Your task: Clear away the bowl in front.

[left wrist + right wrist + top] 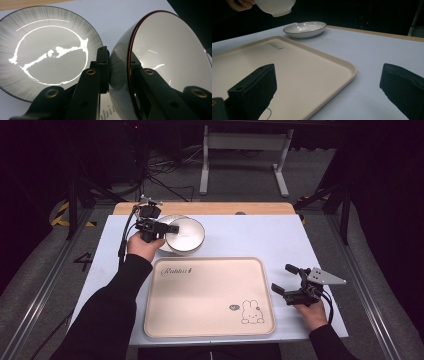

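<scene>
Bowl is being lifted by its rim in the clamped left gripper, tilted above the plate beyond the tray, while the right gripper is waiting wide and empty; next, probably, lowering it level onto the tray.

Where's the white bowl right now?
The white bowl is clamped by its rim in the left gripper, lifted above the plate, at the table's far left behind the tray.

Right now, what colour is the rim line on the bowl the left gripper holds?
Dark reddish-brown, a thin line around the white bowl, clearest in the left gripper view.
</scene>
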`<act>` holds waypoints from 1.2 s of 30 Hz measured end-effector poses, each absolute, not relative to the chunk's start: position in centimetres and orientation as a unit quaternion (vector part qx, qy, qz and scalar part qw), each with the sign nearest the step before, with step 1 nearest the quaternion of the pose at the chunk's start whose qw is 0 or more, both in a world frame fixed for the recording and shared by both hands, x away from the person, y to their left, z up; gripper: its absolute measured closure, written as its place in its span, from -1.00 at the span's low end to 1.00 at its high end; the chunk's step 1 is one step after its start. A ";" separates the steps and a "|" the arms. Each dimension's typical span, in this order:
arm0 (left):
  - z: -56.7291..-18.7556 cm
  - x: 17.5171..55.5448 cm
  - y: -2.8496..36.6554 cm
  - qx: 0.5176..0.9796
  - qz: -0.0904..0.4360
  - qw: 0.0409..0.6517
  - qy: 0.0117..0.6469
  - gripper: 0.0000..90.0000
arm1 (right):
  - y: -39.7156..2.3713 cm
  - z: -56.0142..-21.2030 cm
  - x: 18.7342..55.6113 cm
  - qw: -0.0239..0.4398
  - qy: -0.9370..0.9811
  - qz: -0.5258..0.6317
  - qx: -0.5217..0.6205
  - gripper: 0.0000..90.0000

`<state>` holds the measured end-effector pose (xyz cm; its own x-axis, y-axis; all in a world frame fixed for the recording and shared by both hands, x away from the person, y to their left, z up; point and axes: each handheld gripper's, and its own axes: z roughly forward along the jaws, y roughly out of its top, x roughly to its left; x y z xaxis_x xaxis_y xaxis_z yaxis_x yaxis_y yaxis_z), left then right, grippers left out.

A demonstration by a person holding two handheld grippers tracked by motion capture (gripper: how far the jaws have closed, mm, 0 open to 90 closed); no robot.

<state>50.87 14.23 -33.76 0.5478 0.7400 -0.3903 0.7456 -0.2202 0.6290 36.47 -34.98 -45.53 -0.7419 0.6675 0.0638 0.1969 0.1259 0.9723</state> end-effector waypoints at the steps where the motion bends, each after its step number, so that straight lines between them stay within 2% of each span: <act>1: -33.8 50.9 14.2 0.781 -0.003 0.405 0.475 0.75 | -35.0 -45.5 36.5 0.200 0.723 0.590 0.299 -0.97; 23: -32.0 46.9 11.4 0.825 -0.034 0.410 0.388 0.76 | -35.0 -45.5 36.5 0.200 0.724 0.588 0.298 -0.97; 36: -31.9 45.7 9.4 0.861 -0.053 0.378 0.336 0.77 | -34.9 -45.5 36.5 0.201 0.724 0.588 0.298 -0.97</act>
